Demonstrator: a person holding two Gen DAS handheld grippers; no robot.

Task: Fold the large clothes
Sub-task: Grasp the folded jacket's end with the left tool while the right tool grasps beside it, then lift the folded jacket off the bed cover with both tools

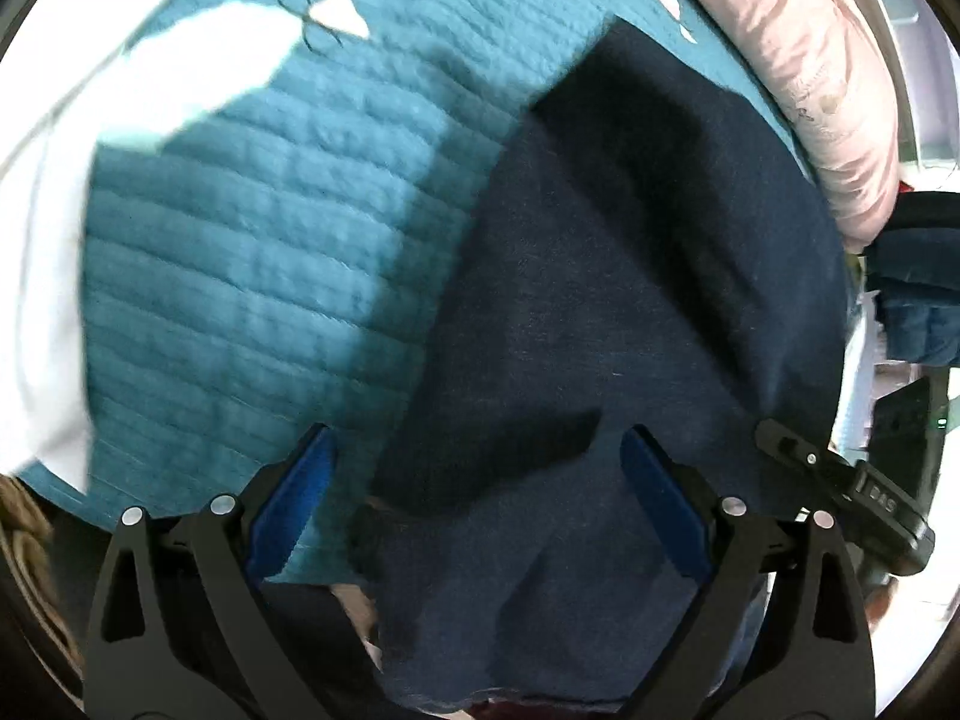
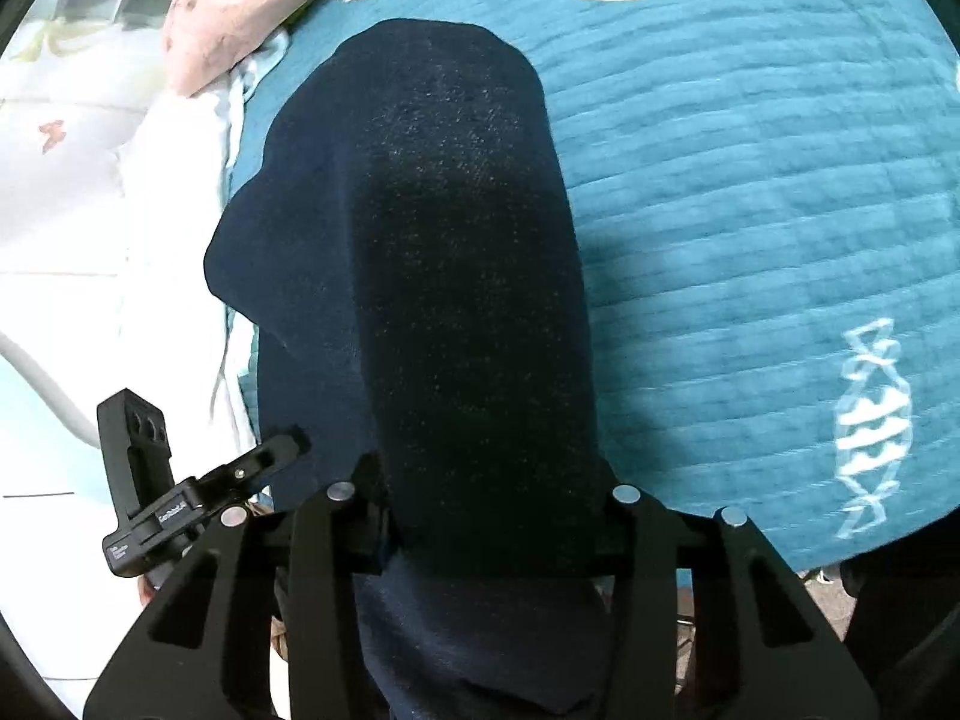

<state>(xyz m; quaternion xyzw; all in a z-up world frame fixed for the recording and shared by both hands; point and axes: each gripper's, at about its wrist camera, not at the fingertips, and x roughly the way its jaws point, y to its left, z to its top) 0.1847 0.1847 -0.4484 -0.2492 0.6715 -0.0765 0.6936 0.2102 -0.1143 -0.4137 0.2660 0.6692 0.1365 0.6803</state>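
A dark navy garment (image 1: 600, 312) lies on a teal quilted bedspread (image 1: 258, 252). My left gripper (image 1: 477, 480) is open, its blue pads (image 1: 300, 498) spread wide above the garment's near edge, holding nothing. In the right wrist view the same garment (image 2: 444, 240) stretches away from me over the bedspread (image 2: 750, 210). Its near end drapes over my right gripper (image 2: 486, 516) and hides the fingertips, so I cannot see how the jaws stand. The right gripper's tip (image 1: 840, 480) shows at the right of the left wrist view, and the left gripper (image 2: 180, 498) shows at the left of the right wrist view.
A pink pillow (image 1: 798, 60) lies at the head of the bed, also in the right wrist view (image 2: 252, 6). White sheet (image 2: 90, 180) lies beside the bedspread's edge. A white pattern (image 2: 876, 420) is printed on the bedspread. Bright sunlight patches (image 1: 198, 78) fall on it.
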